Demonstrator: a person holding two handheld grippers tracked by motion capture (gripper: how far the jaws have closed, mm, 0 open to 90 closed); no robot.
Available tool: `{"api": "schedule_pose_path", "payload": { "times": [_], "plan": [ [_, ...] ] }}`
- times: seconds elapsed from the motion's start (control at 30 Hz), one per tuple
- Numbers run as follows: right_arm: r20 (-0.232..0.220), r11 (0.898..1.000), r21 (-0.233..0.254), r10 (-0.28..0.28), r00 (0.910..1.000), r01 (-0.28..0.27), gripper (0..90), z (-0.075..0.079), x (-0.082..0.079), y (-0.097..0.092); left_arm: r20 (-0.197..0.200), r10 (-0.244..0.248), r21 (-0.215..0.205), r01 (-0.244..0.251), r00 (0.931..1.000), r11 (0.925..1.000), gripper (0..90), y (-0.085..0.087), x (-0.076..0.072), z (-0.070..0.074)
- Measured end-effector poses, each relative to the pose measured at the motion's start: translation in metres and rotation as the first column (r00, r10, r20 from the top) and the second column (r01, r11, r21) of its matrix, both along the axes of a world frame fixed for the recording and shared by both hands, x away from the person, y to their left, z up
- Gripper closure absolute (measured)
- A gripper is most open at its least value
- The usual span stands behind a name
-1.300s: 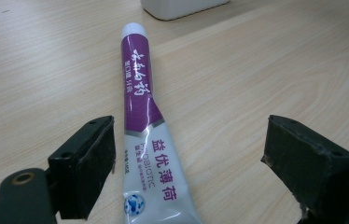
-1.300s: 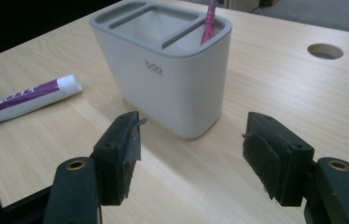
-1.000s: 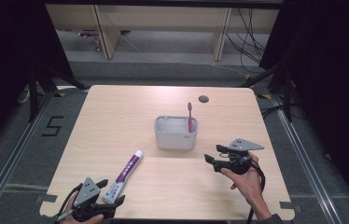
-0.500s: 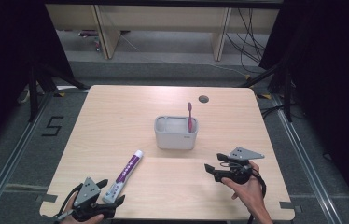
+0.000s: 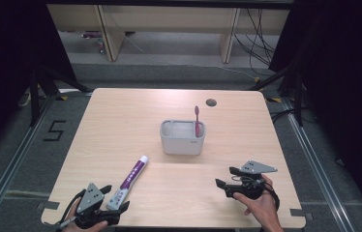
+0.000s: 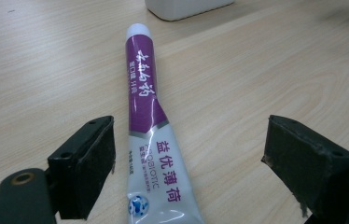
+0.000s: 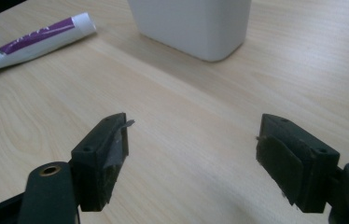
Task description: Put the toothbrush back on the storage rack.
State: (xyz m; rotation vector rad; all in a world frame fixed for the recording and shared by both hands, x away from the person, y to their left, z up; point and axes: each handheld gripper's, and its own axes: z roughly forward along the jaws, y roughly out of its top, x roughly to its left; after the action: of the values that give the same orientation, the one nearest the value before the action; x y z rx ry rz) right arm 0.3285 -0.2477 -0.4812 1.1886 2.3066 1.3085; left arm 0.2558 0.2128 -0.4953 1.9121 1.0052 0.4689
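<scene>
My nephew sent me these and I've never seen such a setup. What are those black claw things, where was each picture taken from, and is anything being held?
No robot here: a person holds a hand tool with two black jaws in each hand. The high view looks down on the table; the left gripper is at bottom left, the right gripper at bottom right. The other two pictures come from small cameras riding on each tool, looking along its jaws.

On the table lie a purple and white toothpaste tube and a grey holder with a pink toothbrush standing in it.

Nothing is held. The left gripper's jaws stand open on either side of the tube's flat end without pressing it. The right gripper's jaws have just been opening, with bare wood between them.
</scene>
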Motion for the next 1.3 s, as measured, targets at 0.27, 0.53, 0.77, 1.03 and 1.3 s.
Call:
{"api": "schedule_pose_path", "payload": {
  "times": [0.27,0.53,0.77,1.03,1.3],
  "plan": [
    [-0.030,1.000,-0.024,0.005,0.9995,-0.005,23.6,-0.007,-0.009,-0.009,-0.005,-0.011,-0.005,0.011,0.9999,0.9999,15.8,0.001,0.000,-0.001],
    [-0.031,0.998,-0.053,0.019,0.9993,-0.021,23.3,-0.010,-0.020,-0.012,-0.008,-0.012,0.003,0.012,0.9999,0.9999,15.8,0.000,0.000,-0.001],
    [-0.082,0.999,-0.039,0.017,0.9965,-0.021,23.0,-0.011,-0.030,-0.010,-0.009,-0.013,-0.004,0.013,0.9999,0.9999,15.7,0.001,0.000,-0.002],
    [-0.075,0.997,-0.065,0.030,0.9967,-0.035,22.9,-0.013,-0.039,-0.012,-0.010,-0.005,0.010,0.005,0.9999,0.9999,15.8,0.001,0.001,-0.002],
    [-0.059,0.995,-0.091,0.032,0.9977,-0.038,22.7,-0.015,-0.045,-0.016,-0.009,-0.001,-0.002,0.001,1.0000,1.0000,15.8,0.001,0.001,-0.002]
  ]
}}
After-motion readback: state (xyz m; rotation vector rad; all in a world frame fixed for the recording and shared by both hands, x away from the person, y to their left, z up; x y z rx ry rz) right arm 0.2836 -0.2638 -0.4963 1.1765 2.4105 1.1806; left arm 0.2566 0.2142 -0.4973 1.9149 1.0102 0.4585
